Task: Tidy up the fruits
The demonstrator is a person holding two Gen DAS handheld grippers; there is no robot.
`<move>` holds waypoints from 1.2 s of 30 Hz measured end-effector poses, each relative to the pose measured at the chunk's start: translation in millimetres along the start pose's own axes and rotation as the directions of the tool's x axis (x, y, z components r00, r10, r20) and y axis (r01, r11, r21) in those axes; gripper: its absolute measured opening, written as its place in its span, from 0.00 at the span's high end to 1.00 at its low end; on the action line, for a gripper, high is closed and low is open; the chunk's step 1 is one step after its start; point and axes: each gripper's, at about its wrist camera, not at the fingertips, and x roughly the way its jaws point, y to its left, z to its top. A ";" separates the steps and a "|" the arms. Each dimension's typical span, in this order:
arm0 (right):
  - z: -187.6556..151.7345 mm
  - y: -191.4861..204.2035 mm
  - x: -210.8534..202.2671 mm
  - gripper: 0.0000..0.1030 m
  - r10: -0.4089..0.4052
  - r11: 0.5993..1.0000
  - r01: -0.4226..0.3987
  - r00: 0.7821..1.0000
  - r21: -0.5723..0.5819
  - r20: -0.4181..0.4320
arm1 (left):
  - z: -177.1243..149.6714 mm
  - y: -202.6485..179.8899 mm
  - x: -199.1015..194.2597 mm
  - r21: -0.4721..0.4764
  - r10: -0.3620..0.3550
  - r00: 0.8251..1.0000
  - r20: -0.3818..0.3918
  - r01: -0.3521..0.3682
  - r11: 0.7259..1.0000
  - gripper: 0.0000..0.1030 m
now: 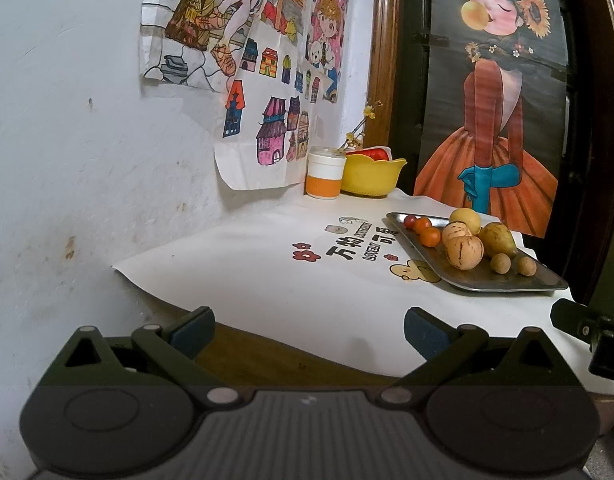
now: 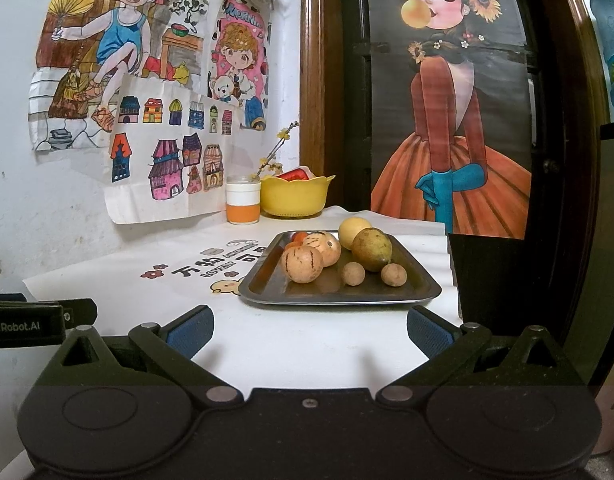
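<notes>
Left gripper hovering low over the near edge of the worktop, fingers spread apart, empty. Right gripper likewise above the near edge, fingers wide apart and empty, just short of the metal tray.

Tray lying toward the right edge of the worktop on a white printed sheet. On the tray: two striped tan melons touching each other, a greenish pear against a yellow lemon behind it, two small brown longans at the tray's near side, and small orange-red tomatoes toward its far end.

At the far corner by the wall: a yellow bowl with something red inside, beside a white-and-orange jar with a flowering twig.
</notes>
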 end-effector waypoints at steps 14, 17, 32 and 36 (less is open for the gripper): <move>0.5 0.0 -0.3 0.01 0.000 1.000 0.000 1.000 -0.001 0.001 | 0.0 -0.1 -0.2 -0.001 0.000 1.000 -0.001 0.000 1.000 0.00; 0.1 0.1 -0.4 0.01 0.001 1.000 -0.001 1.000 -0.001 0.001 | 0.0 -0.1 -0.5 -0.001 0.000 1.000 0.000 0.000 1.000 0.00; 0.4 0.4 -0.5 0.01 0.001 1.000 -0.001 1.000 -0.001 0.000 | -3.5 -0.7 -2.4 -0.008 -0.006 1.000 -0.006 0.006 1.000 0.00; 0.3 0.6 -0.5 0.01 0.000 1.000 0.000 1.000 -0.001 0.000 | -3.6 -0.6 -4.4 -0.015 -0.004 1.000 -0.002 0.004 1.000 0.00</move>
